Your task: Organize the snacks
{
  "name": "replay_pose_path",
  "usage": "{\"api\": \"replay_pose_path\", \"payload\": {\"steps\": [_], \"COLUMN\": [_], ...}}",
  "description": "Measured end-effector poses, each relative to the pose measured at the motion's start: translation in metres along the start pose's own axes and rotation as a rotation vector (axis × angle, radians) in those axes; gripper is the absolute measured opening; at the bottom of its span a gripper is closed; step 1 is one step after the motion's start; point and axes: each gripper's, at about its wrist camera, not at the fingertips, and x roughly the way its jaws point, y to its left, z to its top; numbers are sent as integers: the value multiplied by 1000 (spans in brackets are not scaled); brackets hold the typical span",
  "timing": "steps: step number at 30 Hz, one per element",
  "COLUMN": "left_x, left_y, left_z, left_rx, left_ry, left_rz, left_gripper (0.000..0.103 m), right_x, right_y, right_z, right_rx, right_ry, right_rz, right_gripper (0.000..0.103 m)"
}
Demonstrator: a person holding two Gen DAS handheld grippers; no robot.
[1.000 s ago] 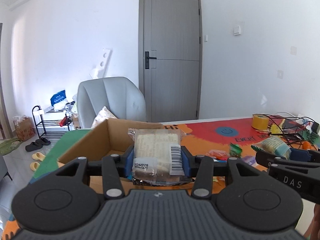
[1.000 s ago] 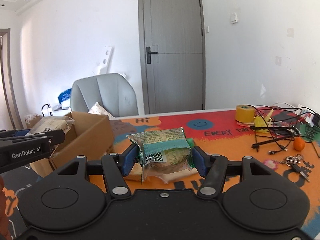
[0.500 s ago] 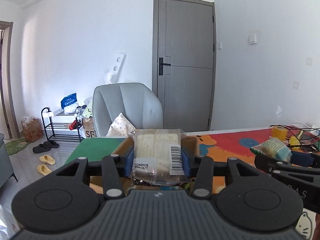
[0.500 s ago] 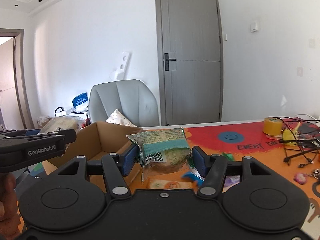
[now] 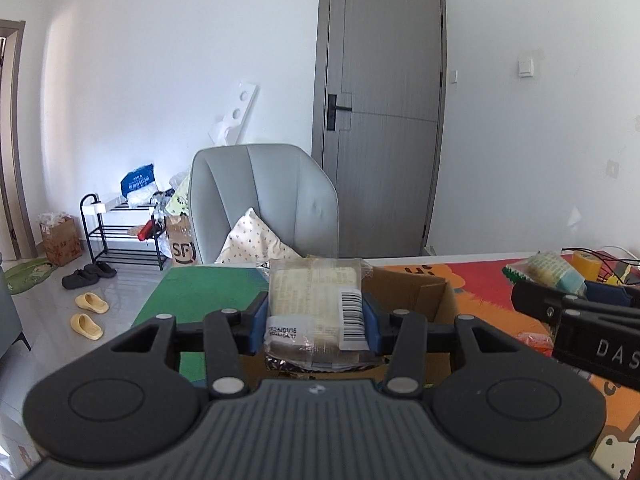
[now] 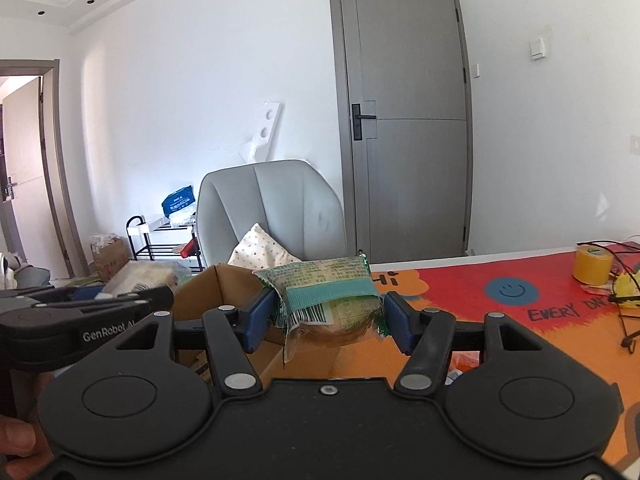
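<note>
My left gripper [image 5: 316,318] is shut on a clear-wrapped beige snack pack [image 5: 312,304] with a barcode label, held over the near part of an open cardboard box [image 5: 416,292]. My right gripper [image 6: 330,322] is shut on a green-wrapped bun pack [image 6: 332,292], held just right of the same cardboard box [image 6: 224,292]. In the left wrist view the right gripper [image 5: 576,300] with its green pack shows at the right edge. In the right wrist view the left gripper [image 6: 120,300] with its beige pack crosses the left side.
The box stands on a table with a colourful orange, red and green mat [image 6: 500,288]. A yellow tape roll [image 6: 592,268] and black cables [image 6: 628,320] lie at the far right. A grey chair [image 5: 260,200] with a cushion stands behind the table; a shoe rack [image 5: 120,236] is on the floor at left.
Both grippers have swung left with their packs still held. The box now lies under and right of the left gripper, and left of the right gripper.
</note>
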Motion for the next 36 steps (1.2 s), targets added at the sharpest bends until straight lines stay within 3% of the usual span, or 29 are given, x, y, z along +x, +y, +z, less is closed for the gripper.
{"api": "replay_pose_path", "payload": {"steps": [10,14,17,22,26,30,36], "left_x": [18,18,10,-2,-11,-18,-29], "left_y": [1,4,8,19,26,31,27], "left_z": [11,15,18,22,24,21,14], "left_rx": [49,15,3,-38,-58,-114,-113], "left_ry": [-9,-9,-20,-44,-53,-49,-52], "left_rz": [3,-3,8,48,88,89,86], "left_gripper": [46,47,52,82,88,90,91], "right_x": [27,34,37,36,27,12,1], "right_y": [5,7,5,2,-4,-13,-37], "right_z": [6,7,6,9,11,9,-1], "right_rx": [29,48,81,89,111,148,195], "right_ry": [26,33,36,34,36,35,42], "right_rz": [35,57,90,99,83,86,52], "right_gripper": [59,60,64,71,83,83,84]}}
